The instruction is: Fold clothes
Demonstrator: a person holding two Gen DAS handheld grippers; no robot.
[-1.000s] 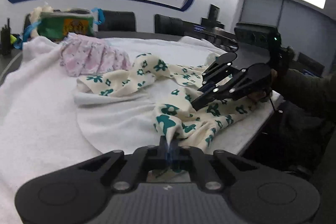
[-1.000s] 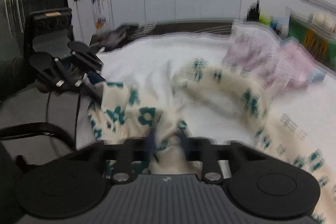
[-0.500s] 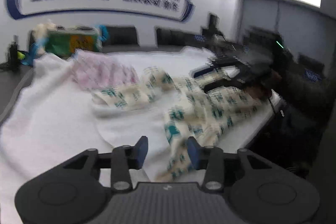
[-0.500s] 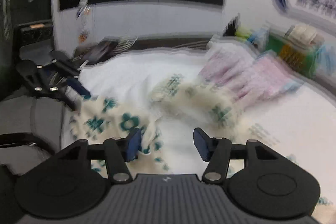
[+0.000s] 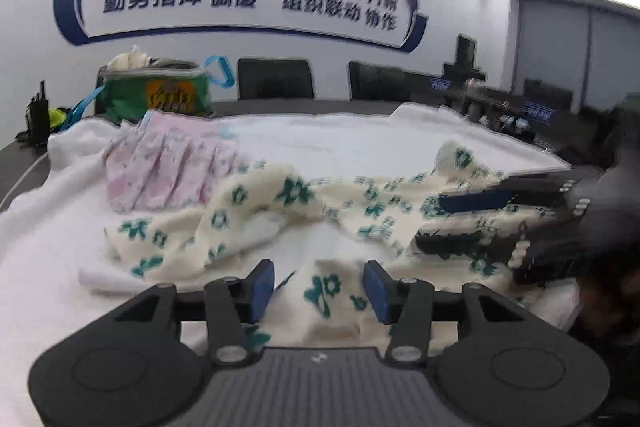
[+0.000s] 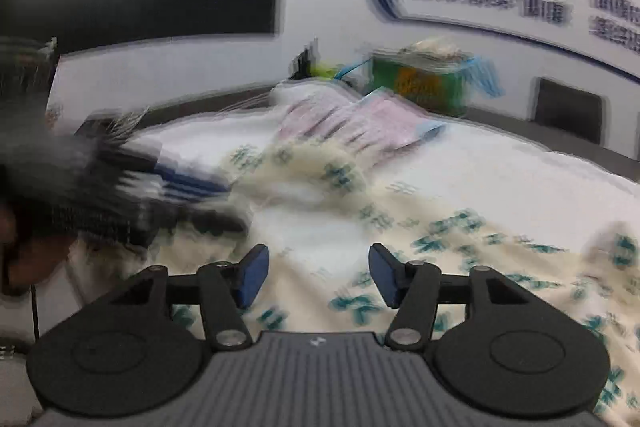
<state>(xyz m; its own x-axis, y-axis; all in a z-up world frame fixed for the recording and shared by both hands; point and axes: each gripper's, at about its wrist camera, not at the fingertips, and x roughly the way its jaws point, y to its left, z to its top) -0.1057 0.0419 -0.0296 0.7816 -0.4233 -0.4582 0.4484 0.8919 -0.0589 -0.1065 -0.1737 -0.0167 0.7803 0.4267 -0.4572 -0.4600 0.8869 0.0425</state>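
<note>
A cream garment with green flowers [image 5: 288, 203] lies crumpled across the white cloth-covered table [image 5: 52, 267]; the right wrist view shows the same cream garment [image 6: 460, 239]. My left gripper [image 5: 319, 287] is open just above the garment's near hem, nothing between its blue pads. My right gripper [image 6: 319, 277] is also open over the fabric. In the left wrist view the right gripper [image 5: 472, 223] comes in from the right, jaws apart over the garment. In the right wrist view the left gripper [image 6: 160, 191] is a blur at the left.
A folded pink floral garment [image 5: 168, 167] lies at the back left of the cloth. Behind it stands a green bag [image 5: 156, 95] with blue handles. Dark chairs [image 5: 276, 79] line the far side. A radio [image 5: 38, 107] stands at far left.
Both grippers were shut on the cream garment one second ago; both have opened and let it go. The garment has dropped flat, and both cameras have shifted.
</note>
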